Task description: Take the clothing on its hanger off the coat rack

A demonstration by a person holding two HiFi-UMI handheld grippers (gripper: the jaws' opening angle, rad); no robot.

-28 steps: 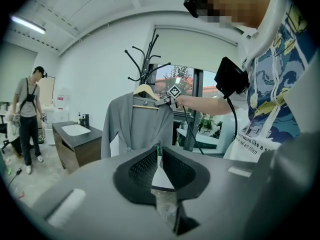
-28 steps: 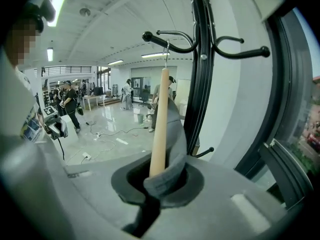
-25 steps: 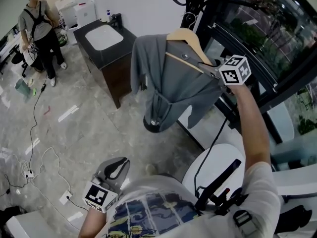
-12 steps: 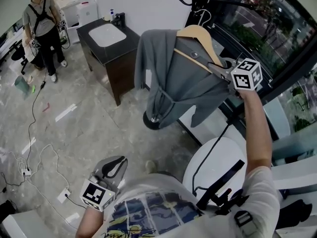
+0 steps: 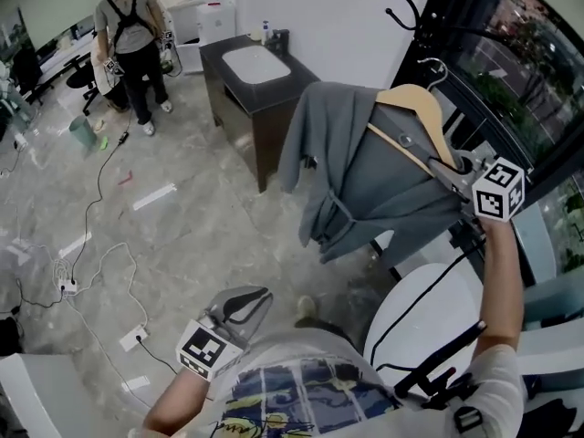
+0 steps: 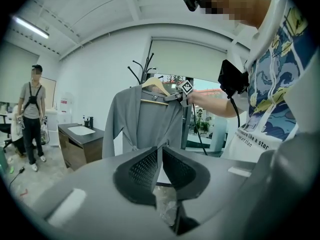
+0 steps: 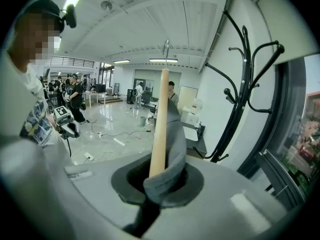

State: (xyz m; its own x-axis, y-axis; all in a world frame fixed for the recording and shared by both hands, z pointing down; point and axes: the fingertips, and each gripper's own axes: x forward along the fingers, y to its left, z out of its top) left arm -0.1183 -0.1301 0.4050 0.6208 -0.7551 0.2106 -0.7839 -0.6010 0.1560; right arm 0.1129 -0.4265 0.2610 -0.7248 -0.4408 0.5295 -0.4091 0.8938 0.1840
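A grey garment (image 5: 365, 185) hangs on a wooden hanger (image 5: 412, 115), held up in the air. My right gripper (image 5: 459, 166) is shut on the hanger's right arm and the cloth over it. In the right gripper view the wooden arm (image 7: 160, 124) and a fold of grey fabric (image 7: 174, 151) run out from between the jaws. The black coat rack (image 7: 241, 79) stands apart to the right, and the hanger's hook (image 5: 436, 65) is clear of it. My left gripper (image 5: 242, 307) hangs low by my body, shut and empty. It faces the garment (image 6: 142, 126).
A dark cabinet with a white sink (image 5: 257, 64) stands against the wall left of the garment. A person (image 5: 132, 35) stands further back. Cables and a power strip (image 5: 68, 286) lie on the marble floor. A white round seat (image 5: 429, 304) is under my right arm; window glass (image 5: 538, 71) is on the right.
My right gripper has carried the hanger and garment away from the coat rack's hooks, still shut on it. The head view has swung. The left gripper stays low and shut.
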